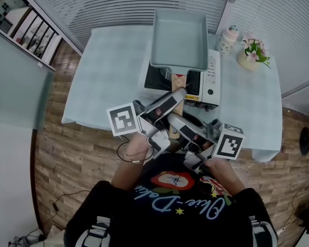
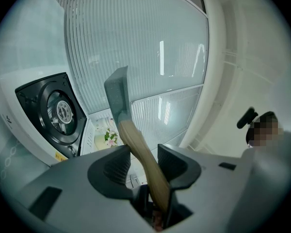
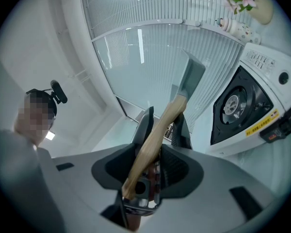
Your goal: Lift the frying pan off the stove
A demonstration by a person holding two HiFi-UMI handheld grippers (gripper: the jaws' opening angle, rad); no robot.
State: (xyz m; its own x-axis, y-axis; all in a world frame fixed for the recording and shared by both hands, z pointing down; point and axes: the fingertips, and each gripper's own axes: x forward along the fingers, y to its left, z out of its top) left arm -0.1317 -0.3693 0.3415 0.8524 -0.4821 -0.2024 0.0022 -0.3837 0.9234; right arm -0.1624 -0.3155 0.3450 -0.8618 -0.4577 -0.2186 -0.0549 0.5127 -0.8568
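Nearest you, your left hand [image 1: 138, 149] and right hand [image 1: 216, 164] are sitting close together in front of your torso, with both tools angling inward and forward. The left gripper [image 1: 176, 95] is clamping the wooden handle [image 1: 178, 81] at partial width, its pads pressing on both sides. The right gripper [image 1: 174, 120] is clamping the same handle nearer its end. The frying pan [image 1: 179, 37] is hanging raised above the stove [image 1: 211, 81], clear of the burner [image 2: 63, 111].
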